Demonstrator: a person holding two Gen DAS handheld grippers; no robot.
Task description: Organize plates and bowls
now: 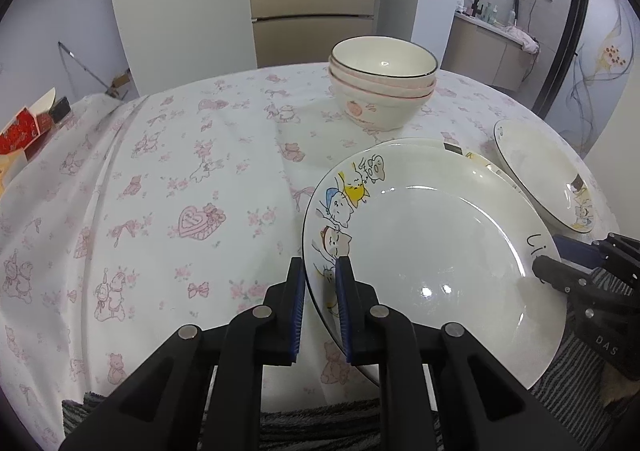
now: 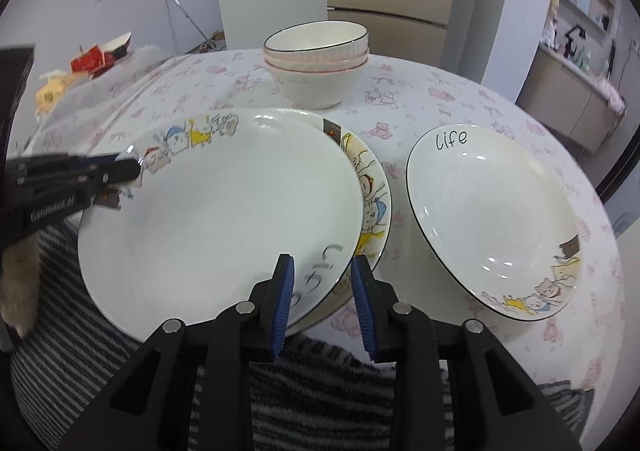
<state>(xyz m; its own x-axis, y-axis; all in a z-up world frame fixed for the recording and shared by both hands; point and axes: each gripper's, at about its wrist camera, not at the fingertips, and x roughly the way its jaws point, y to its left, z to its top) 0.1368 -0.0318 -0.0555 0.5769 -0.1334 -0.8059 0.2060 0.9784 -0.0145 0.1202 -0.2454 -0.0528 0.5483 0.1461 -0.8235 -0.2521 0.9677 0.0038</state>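
Left wrist view: the left gripper [image 1: 321, 283] pinches the rim of the white cartoon-cat ceramic plate [image 1: 432, 263], held tilted over a second matching plate [image 1: 416, 142] on the counter [image 1: 160, 191]. Thin edge purchase; the glazed plate could slip or pivot.

Right wrist view: the right gripper [image 2: 323, 291] has jaws spread astride the near rim, not gripping. Uneven lowering risks chipping the plate beneath or sliding off-centre.

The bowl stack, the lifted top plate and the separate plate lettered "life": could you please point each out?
bowl stack [image 2: 316, 51]: right wrist view, inner wall of the top bowl.
top plate [image 2: 224, 211]: right wrist view, bare centre.
"life" plate [image 2: 492, 211]: right wrist view, bare centre.
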